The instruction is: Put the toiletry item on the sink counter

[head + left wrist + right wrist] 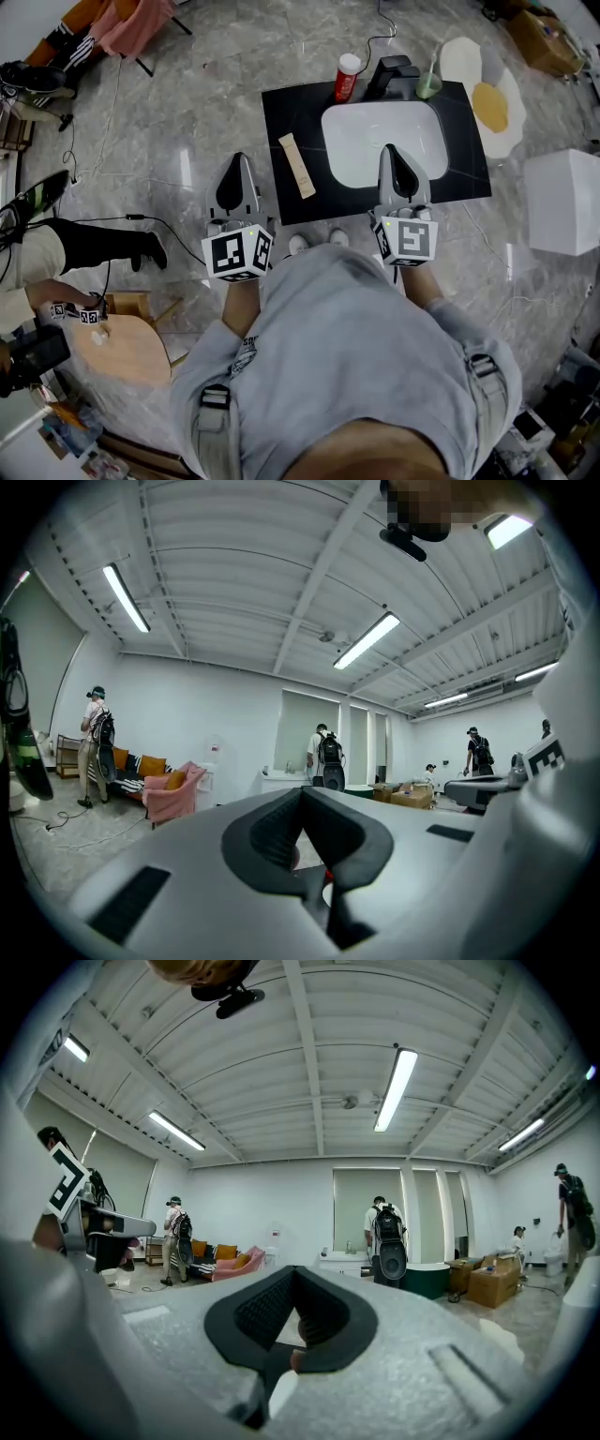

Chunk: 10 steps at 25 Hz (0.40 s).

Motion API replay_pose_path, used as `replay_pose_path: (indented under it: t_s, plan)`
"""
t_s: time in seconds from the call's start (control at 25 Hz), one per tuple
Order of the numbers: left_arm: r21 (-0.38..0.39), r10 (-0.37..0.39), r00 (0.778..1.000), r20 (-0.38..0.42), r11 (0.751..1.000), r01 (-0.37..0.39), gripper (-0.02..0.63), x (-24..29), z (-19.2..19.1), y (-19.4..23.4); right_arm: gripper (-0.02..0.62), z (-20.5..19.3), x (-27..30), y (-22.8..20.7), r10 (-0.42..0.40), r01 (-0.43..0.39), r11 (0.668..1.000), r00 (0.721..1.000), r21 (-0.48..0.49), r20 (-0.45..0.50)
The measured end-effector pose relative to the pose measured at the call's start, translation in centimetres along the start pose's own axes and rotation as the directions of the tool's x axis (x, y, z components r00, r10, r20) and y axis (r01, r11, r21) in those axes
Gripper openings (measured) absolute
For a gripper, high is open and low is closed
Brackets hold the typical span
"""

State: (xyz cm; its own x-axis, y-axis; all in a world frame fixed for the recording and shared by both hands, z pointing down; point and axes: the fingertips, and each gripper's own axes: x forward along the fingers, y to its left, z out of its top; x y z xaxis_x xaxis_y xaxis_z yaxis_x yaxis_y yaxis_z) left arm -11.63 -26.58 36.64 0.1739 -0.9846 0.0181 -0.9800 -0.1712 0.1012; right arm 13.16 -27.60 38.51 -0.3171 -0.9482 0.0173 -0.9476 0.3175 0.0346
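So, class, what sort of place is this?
Probably an open studio or lab hall, not a real bathroom: a freestanding sink counter on marble floor, ceiling strip lights, cardboard boxes.

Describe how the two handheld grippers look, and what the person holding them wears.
Both the left gripper and the right gripper are pale grey shells tapering to a narrow tip, with a black teardrop-shaped inset on top. Behind each sits a white cube printed with black square markers. The person wears a grey top with grey buckled straps.

No legible text; red bottle (347,77) label seems blurred
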Motion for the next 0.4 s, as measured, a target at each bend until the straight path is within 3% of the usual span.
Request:
replay_pose_path:
  t_s: [0.4]
  plan:
    - [-0.004,-0.018,1.0,-0.002,1.0,0.018,0.005,0.51,0.03,-0.32,0.005,0.24,0.44,0.19,0.015,-0.015,1.0,1.0,-0.01,0.009]
